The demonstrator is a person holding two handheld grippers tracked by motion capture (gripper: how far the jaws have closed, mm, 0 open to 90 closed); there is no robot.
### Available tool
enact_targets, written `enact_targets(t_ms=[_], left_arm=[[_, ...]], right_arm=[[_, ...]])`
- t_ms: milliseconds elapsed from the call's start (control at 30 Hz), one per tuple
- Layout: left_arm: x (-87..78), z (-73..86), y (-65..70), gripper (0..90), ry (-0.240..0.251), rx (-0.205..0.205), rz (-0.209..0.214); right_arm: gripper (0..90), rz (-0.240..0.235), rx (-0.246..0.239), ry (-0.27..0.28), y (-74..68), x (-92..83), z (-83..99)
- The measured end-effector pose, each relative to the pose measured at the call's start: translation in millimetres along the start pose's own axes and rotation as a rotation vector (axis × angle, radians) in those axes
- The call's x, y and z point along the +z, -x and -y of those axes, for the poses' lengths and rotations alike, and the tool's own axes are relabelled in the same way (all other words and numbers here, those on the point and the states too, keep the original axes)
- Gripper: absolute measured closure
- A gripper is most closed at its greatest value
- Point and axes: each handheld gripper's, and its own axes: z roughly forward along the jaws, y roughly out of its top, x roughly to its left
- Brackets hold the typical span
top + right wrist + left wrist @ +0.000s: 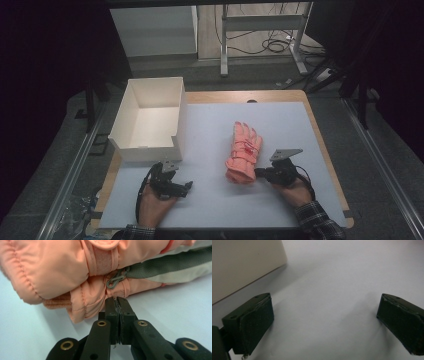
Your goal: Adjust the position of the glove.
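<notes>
Item: padded salmon-pink winter glove with quilted fabric, a hook-and-loop cuff strap and a small grey metal clip; grey and pale panels show on its side in the right gripper view.
Glove location: right of centre in the high view, lying flat on the pale grey bench, fingers toward the top of the frame, cuff toward the bottom.
Right claw: 2 black jaws pressed together, their tips against the edge of the glove cuff just below the grey clip; whether a fold of fabric is pinched between them cannot be told.
Right claw location: lower right of centre in the high view, touching the right side of the cuff, held by a hand in a plaid sleeve.
Left claw: 2 black padded jaws standing wide apart, bare bench surface between them.
Left claw location: lower left of centre in the high view, just below the box, well apart from the glove.
Container: open white rectangular cardboard box, upper left of centre in the high view, standing at the left edge of the bench; 1 of its outer walls fills the upper left corner of the left gripper view.
Bench: pale grey mat over a light wooden top, wood visible as a border.
</notes>
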Motion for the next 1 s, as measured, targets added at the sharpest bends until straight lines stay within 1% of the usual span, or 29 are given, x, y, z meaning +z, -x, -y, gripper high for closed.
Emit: enact_targets(t_ms=[367, 700, 833, 1000], left_arm=[[0.0, 0.0, 0.0, 0.9, 0.000, 0.000, 0.000], [0.0, 0.0, 0.0, 0.9, 0.000, 0.001, 0.000], [0.0, 0.0, 0.0, 0.9, 0.000, 0.000, 0.000], [0.0, 0.0, 0.0, 1.0, 0.000, 0.001, 0.000]], right_arm=[[86.4, -0.020, -0.019, 0.006, -9.6, 17.1, -9.8], [86.3, -0.021, -0.036, 0.003, -14.3, 29.1, -18.7], [85.9, -0.007, -0.046, -0.009, -15.4, 33.7, -20.6], [84.6, -0.004, -0.047, -0.009, -16.1, 33.3, -21.0]])
